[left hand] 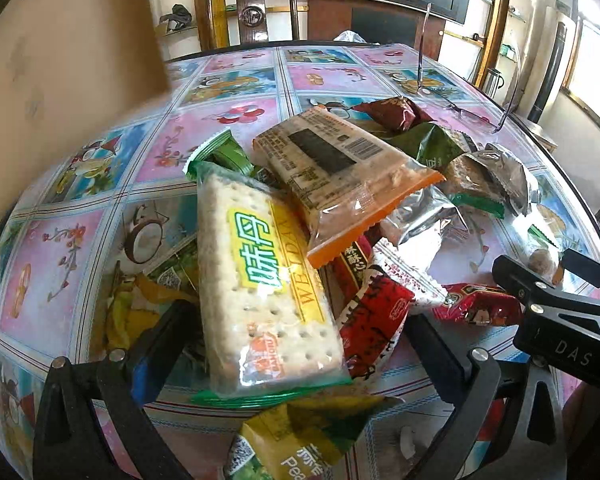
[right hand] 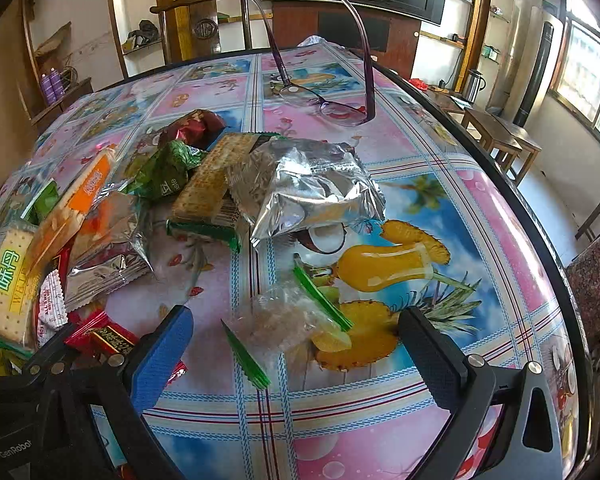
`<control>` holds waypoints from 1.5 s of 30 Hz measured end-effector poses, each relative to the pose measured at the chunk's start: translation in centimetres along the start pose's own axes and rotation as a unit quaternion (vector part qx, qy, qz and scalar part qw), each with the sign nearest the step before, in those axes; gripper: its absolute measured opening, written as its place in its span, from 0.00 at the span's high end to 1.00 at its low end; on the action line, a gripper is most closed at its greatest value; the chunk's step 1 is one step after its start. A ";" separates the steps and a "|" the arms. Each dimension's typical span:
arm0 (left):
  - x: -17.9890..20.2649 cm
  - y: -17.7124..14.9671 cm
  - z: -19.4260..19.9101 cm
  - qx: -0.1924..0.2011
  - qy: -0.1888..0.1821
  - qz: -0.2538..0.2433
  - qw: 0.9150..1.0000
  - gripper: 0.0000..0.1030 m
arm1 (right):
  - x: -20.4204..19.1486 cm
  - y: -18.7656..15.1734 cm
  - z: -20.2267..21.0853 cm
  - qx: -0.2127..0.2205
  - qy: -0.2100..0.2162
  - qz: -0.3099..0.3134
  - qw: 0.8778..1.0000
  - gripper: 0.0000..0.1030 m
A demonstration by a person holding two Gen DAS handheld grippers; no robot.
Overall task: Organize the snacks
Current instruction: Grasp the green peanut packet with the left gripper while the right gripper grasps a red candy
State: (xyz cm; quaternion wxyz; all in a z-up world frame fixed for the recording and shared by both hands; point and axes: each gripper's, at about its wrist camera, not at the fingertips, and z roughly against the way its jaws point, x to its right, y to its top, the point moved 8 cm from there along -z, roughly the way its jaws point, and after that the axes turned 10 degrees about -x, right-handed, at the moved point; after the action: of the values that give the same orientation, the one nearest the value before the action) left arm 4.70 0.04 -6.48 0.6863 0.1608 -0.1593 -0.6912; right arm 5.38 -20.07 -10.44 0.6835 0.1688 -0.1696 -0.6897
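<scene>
A heap of snack packets covers the round table (left hand: pixel 236 76). A cracker packet (left hand: pixel 260 264) with green ends and a yellow label lies on top of the heap, between the fingers of my open left gripper (left hand: pixel 296 316), which touch neither side. An orange-edged biscuit packet (left hand: pixel 340 168) rests across its far end. In the right wrist view a small clear packet with green ends (right hand: pixel 284 324) lies alone on the cloth, and my right gripper (right hand: pixel 296 314) stands open around it. Crumpled silver packets (right hand: pixel 304 184) lie beyond it.
A pair of glasses (right hand: pixel 332 104) stands with its arms up behind the heap. Red packets (left hand: pixel 380 312) and a yellow-green one (left hand: pixel 300 440) lie close to my left fingers. A cardboard box (left hand: pixel 60 60) stands at the left, a wooden chair (left hand: pixel 252 12) behind the table.
</scene>
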 end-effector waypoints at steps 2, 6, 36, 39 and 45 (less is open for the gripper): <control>0.0 0.0 0.0 0.000 0.000 0.000 1.000 0.00 | 0.0 0.0 0.0 0.000 0.000 0.000 1.000 0.01; 0.0 0.0 0.0 0.000 0.000 0.000 1.000 0.00 | 0.0 0.0 0.0 0.000 0.000 0.000 1.000 0.01; 0.3 -0.2 0.0 -0.015 -0.002 -0.008 1.000 0.00 | 0.1 -0.4 1.3 0.005 0.116 0.030 0.993 0.01; 0.3 -1.0 0.2 -0.037 -0.013 -0.020 0.999 0.00 | -0.5 -0.7 1.5 0.001 0.121 0.042 0.992 0.01; 0.3 -2.9 4.9 0.003 -0.050 -0.070 0.996 0.03 | -0.9 -0.9 2.2 0.006 0.161 0.038 0.986 0.01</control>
State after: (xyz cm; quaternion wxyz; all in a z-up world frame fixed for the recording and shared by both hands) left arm -0.09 -0.23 -3.33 0.6271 0.1386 -0.1840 -0.7441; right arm 3.58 -19.18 -8.94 0.7268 0.2751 -0.0678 -0.6257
